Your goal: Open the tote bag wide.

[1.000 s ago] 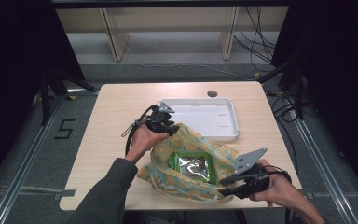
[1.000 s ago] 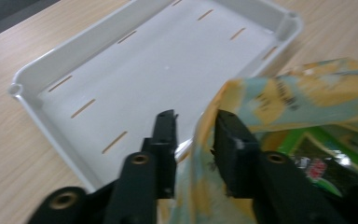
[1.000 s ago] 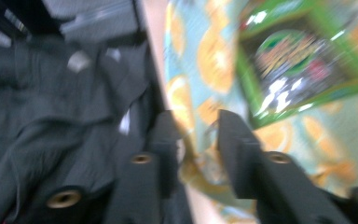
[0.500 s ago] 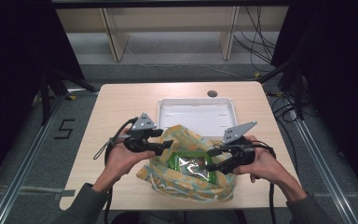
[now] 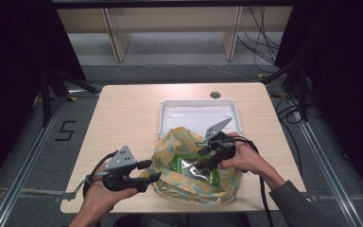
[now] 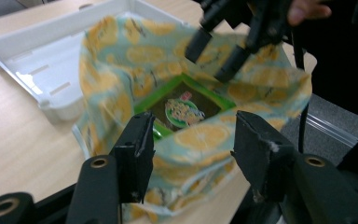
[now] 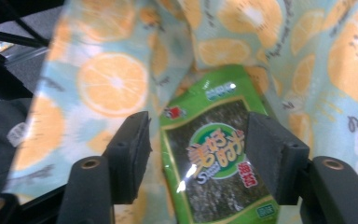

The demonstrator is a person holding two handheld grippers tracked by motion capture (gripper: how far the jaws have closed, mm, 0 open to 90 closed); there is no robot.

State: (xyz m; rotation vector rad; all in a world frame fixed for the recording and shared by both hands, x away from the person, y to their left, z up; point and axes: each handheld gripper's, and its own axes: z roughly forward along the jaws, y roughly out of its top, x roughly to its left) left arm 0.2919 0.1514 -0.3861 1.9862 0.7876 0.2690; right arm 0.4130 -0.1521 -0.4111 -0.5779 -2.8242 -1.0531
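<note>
Two hand-held grippers work at a fabric bag (image 5: 194, 170) printed with orange slices, which sits on the tabletop (image 5: 123, 123) just in front of a white tray (image 5: 198, 113) and overlaps the tray's near edge. Inside the bag lies a green snack packet (image 5: 196, 168), flat and face up, its shiny wrapper catching the light.

The right hand-held gripper (image 5: 207, 158) reaches into the bag's mouth from the bag's right side. Its jaws are spread and have just been opening; in the right gripper view the packet (image 7: 214, 158) lies between and beyond them, with no pad pressing on it.

The left hand-held gripper (image 5: 144, 172) is at the bag's left edge, low over the tabletop. Its jaws are apart too, after a slight closing in the last moment. In the left gripper view the bag's near rim (image 6: 191, 154) lies between them, but whether a pad touches the cloth cannot be told.
</note>
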